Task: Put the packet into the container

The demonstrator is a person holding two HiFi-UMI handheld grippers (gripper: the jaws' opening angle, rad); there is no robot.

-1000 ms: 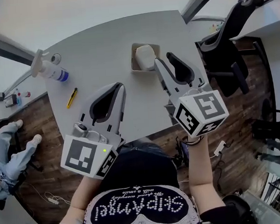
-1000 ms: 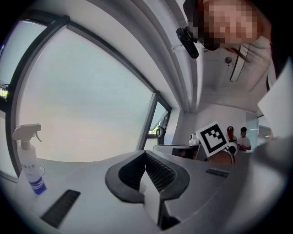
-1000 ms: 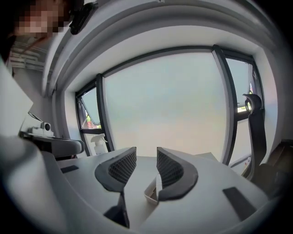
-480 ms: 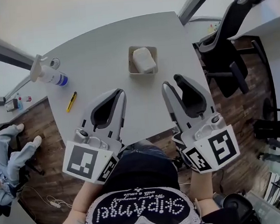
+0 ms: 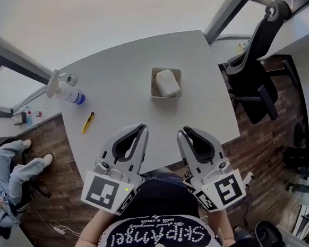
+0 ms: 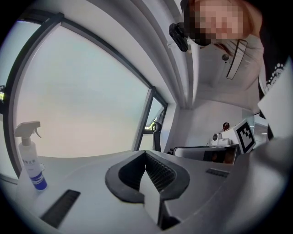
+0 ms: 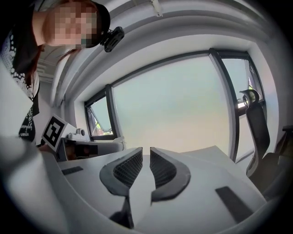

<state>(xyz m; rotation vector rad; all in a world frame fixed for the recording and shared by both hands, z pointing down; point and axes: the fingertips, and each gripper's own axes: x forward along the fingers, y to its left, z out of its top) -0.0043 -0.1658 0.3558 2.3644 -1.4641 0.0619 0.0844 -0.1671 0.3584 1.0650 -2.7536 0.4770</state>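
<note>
The white packet (image 5: pixel 167 82) lies inside the small beige container (image 5: pixel 153 84) at the back right of the grey table (image 5: pixel 118 70). Both grippers hover over the table's near edge, well short of the container. My left gripper (image 5: pixel 143 127) is shut and empty; in the left gripper view its jaws (image 6: pixel 145 153) meet at the tips. My right gripper (image 5: pixel 180 130) is closing. In the right gripper view (image 7: pixel 146 149) a narrow gap remains between its jaws, with nothing in it.
A spray bottle (image 5: pixel 65 91) stands at the table's left edge and also shows as the spray bottle (image 6: pixel 31 157) in the left gripper view. A yellow pen-like tool (image 5: pixel 88 122) lies near the left front. A black office chair (image 5: pixel 256 59) stands to the right.
My right gripper has drawn back from the container to the near table edge, and its jaws have narrowed. The packet stays in the container. The left gripper has shifted slightly right.
</note>
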